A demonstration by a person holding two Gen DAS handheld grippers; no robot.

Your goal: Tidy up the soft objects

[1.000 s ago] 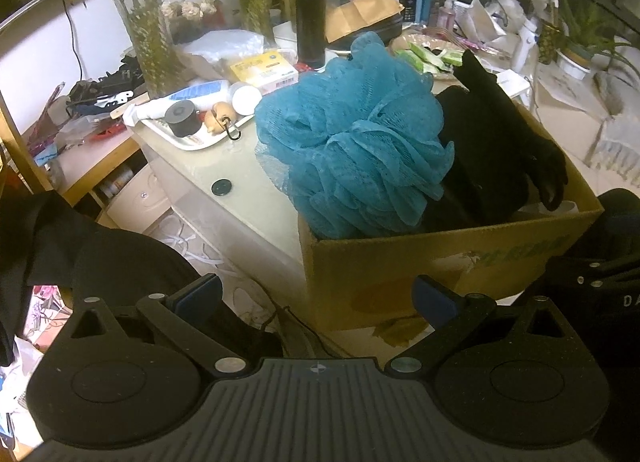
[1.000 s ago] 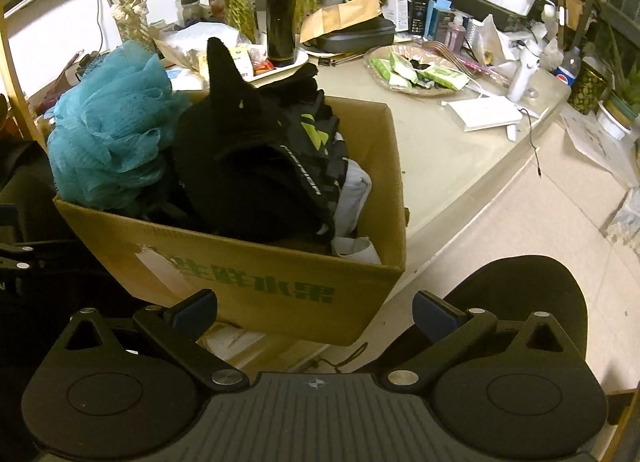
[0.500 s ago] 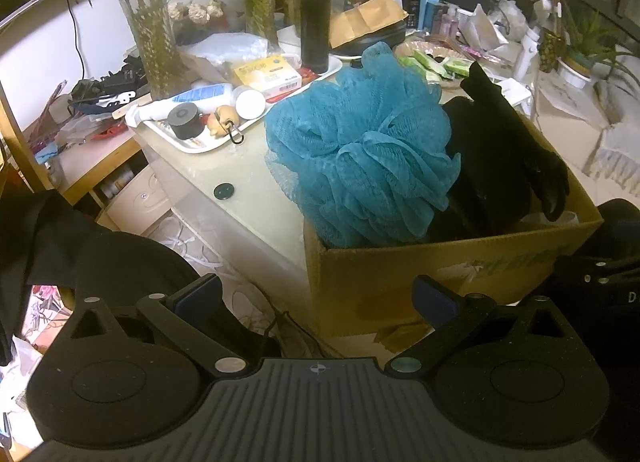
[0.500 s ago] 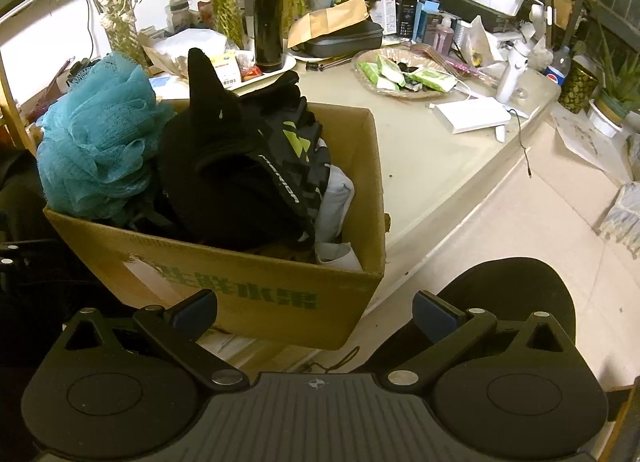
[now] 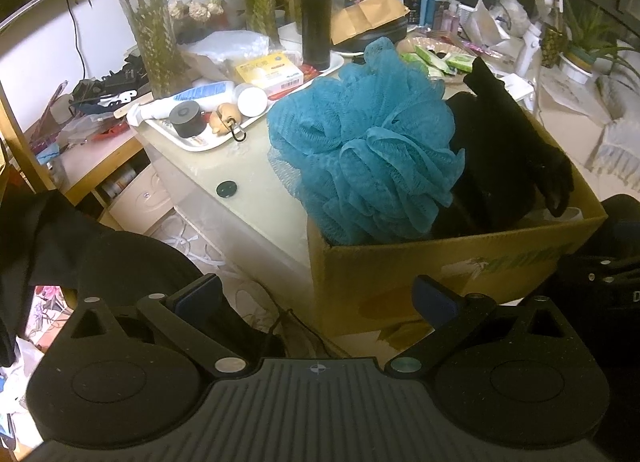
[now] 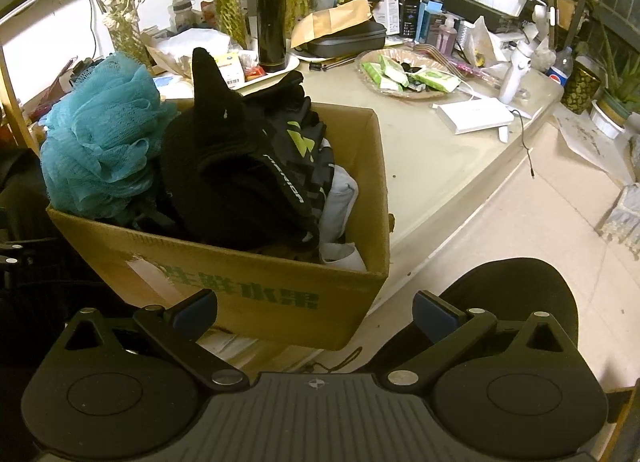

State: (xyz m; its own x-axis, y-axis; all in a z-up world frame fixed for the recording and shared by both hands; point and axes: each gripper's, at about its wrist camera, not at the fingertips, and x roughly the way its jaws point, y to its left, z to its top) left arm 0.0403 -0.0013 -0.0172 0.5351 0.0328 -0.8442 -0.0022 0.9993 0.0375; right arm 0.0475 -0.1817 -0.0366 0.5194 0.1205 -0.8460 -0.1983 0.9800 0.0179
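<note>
A brown cardboard box [image 5: 460, 262] [image 6: 256, 286] stands at the near edge of the table. A teal mesh bath pouf [image 5: 368, 150] [image 6: 100, 138] sits in its left end. Black gloves and a black knit piece [image 5: 508, 150] [image 6: 236, 174] fill the middle, with a white cloth [image 6: 340, 202] at the right. My left gripper [image 5: 316, 296] is open and empty, in front of the box's near wall. My right gripper [image 6: 316, 308] is open and empty, in front of the box's near right corner.
A white tray [image 5: 200, 138] with tubes and jars lies left of the box. A black flask [image 6: 272, 38], vases of plants [image 5: 156, 38], a plate of packets [image 6: 408, 74] and a white box [image 6: 472, 114] crowd the table. A black chair seat [image 6: 516, 298] is below right.
Both grippers have pulled back and risen slightly, so the box looks a little farther and lower. Nothing in the box has moved. Both grippers stayed open.
</note>
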